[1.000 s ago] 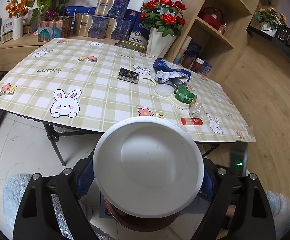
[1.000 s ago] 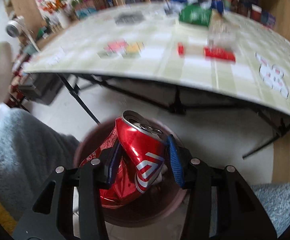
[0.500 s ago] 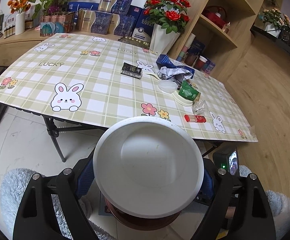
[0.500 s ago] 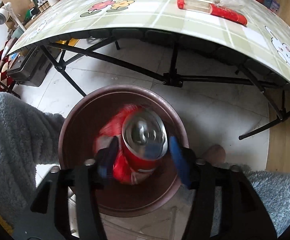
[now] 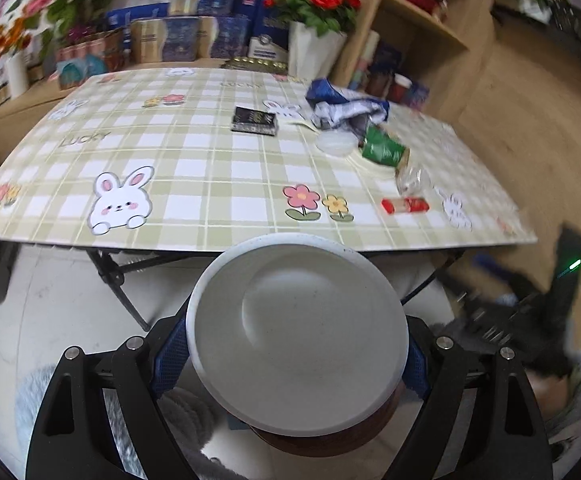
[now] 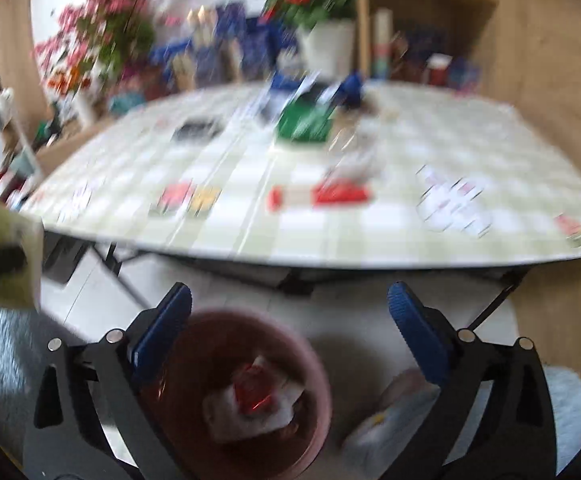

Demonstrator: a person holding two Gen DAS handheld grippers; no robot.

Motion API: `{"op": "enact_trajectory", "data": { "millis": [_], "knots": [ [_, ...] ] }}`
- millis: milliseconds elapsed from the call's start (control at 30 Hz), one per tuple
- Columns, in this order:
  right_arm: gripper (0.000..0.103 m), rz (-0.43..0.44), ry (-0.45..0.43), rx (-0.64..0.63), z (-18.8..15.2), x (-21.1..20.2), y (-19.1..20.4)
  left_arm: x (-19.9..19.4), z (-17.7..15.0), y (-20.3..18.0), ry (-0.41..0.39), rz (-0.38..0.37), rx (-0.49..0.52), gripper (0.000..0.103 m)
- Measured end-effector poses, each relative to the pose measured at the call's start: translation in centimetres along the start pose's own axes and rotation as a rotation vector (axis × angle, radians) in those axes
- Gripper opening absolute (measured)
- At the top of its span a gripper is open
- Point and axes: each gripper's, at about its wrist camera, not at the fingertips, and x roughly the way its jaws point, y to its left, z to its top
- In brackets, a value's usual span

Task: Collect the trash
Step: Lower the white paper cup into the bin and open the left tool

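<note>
1. below, in the right wrist view, a round, smooth-walled brown bin [image 6: 242,396] is seen on the pale floor, with a crushed shiny red can [image 6: 256,392] lying inside it on crumpled white paper [image 6: 246,416].
2. the right gripper [image 6: 289,332] is held above the bin; its ribbed blue pads [image 6: 416,336] are spread wide and are opening further, and nothing is held between them.
3. a round, matte white lid [image 5: 296,334] is gripped at its rim by the left gripper [image 5: 296,356], with the blue pads [image 5: 170,356] pressed against both sides; a brown rim shows just under it.
4. the table [image 5: 194,168] is covered by a glossy green-and-white checked cloth printed with rabbits and flowers.
5. more trash is left on the far right part of the table: a flat black packet [image 5: 254,121], a crumpled blue and white wrapper [image 5: 346,108], a flat round translucent lid [image 5: 336,142], a green packet [image 5: 382,146], a crinkled clear wrapper [image 5: 412,178] and a small red tube [image 5: 404,205].
6. the right wrist view is blurred, so finer textures cannot be told there.
</note>
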Motion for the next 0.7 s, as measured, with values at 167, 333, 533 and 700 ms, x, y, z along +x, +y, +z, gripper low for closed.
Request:
{"op": "enact_trajectory", "data": {
  "millis": [167, 333, 533, 700],
  "knots": [
    [0.097, -0.1, -0.077, 0.015, 0.6, -1.1, -1.4, 2.0, -0.5, -1.5, 0.021, -0.017, 0.079, 0.083],
    [0.097, -0.141, -0.069, 0.021, 0.2, -0.6, -1.8, 4.7, -2.7, -2.1, 0.086, -0.028, 0.092, 0.083],
    [0.097, -0.157, -0.057, 0.03, -0.2, -0.2, -2.1, 6.5, -3.6, -2.3, 0.156, -0.049, 0.114, 0.083],
    [0.097, -0.156, -0.054, 0.032, -0.2, -0.2, -2.1, 7.0, -4.0, -2.4, 0.181, -0.058, 0.112, 0.084]
  ]
}}
